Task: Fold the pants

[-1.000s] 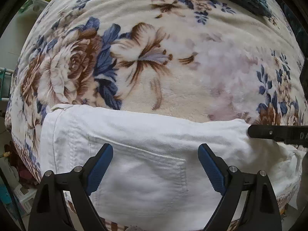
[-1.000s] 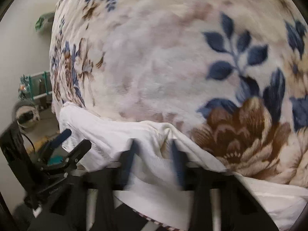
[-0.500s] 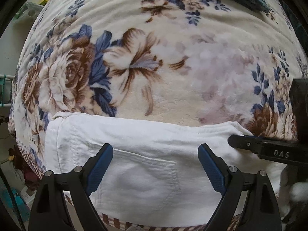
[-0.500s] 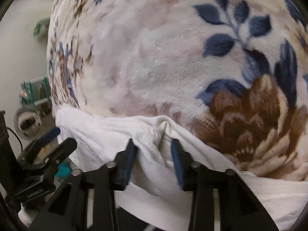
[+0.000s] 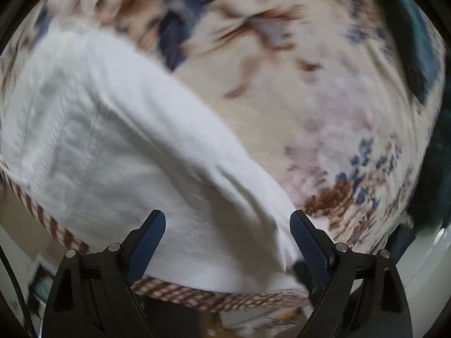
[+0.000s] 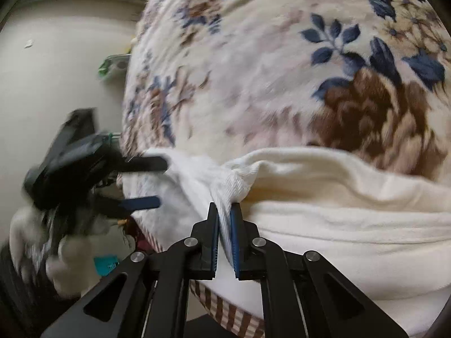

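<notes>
White pants (image 5: 112,140) lie along the near edge of a floral blanket (image 5: 282,84), slanting from upper left to lower right in the left wrist view. My left gripper (image 5: 227,217) hangs over them, open wide, with the fabric below its fingers and nothing pinched. In the right wrist view my right gripper (image 6: 224,208) is shut on a bunched ridge of the pants (image 6: 338,211), which rises in a peak at the pads. The left gripper (image 6: 162,183) shows blurred at the left of that view, jaws apart at the pants' end.
The blanket (image 6: 253,70) covers a bed that drops off at the near edge, where a brown checked sheet (image 5: 211,295) shows. A dark teal cloth (image 5: 408,42) lies at the far right. A white-gloved hand (image 6: 64,253) holds the left gripper beside a pale wall (image 6: 56,70).
My right gripper closed on the fold of white fabric and pulled it up and back. The left gripper rolled and shifted, so the pants now run diagonally in its view.
</notes>
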Motion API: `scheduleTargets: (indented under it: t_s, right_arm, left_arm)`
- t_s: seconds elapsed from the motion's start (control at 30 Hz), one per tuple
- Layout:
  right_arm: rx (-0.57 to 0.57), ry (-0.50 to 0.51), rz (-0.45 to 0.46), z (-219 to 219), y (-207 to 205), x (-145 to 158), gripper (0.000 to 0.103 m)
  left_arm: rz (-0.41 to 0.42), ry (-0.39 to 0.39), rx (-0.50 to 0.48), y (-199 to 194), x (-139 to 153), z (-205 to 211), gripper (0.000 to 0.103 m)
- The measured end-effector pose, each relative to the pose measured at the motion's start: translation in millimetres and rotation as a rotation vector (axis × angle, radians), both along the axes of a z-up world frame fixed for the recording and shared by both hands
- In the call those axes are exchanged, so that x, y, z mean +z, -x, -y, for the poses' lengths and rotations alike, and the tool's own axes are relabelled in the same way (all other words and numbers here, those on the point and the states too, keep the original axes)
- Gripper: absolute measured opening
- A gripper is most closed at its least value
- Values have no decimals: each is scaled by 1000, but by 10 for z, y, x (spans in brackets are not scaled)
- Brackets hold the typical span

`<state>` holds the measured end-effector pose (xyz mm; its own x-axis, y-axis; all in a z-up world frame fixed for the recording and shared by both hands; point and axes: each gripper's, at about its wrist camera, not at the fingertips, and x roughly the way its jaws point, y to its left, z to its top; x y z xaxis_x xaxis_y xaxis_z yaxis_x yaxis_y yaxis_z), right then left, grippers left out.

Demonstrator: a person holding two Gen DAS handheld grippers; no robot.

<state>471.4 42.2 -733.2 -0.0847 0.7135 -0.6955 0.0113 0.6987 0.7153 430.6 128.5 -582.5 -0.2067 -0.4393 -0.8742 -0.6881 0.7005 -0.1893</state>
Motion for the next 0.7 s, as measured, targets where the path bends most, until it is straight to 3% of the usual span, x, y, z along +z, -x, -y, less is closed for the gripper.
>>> scheduleTargets:
  t_s: [0.13, 0.33, 0.4, 0.43, 0.47, 0.6, 0.7]
  right_arm:
    - [24, -44, 56, 30, 233, 83, 8]
    - [77, -34, 62, 6, 353, 2, 6]
    - [111, -30, 55, -44, 365, -49, 6]
    - [115, -36, 42, -49, 356, -71, 6]
    - [110, -43, 20, -43, 331, -104, 7]
    - [34, -107, -110, 90, 133, -257, 8]
    - [3, -130, -149, 165, -15, -304, 27]
  left_arm:
    - [-71, 26, 54, 113, -195, 120, 90]
    - [-75, 25, 70, 78, -397, 257, 89]
    - [-44, -14, 69, 69, -412, 290, 64]
    - [-33, -34, 43, 53, -414, 321, 46]
    - [-20, -46, 18, 55, -403, 328, 37]
    - [53, -65, -33, 138, -276, 376, 28]
    - [76, -44, -9, 212, -241, 330, 27]
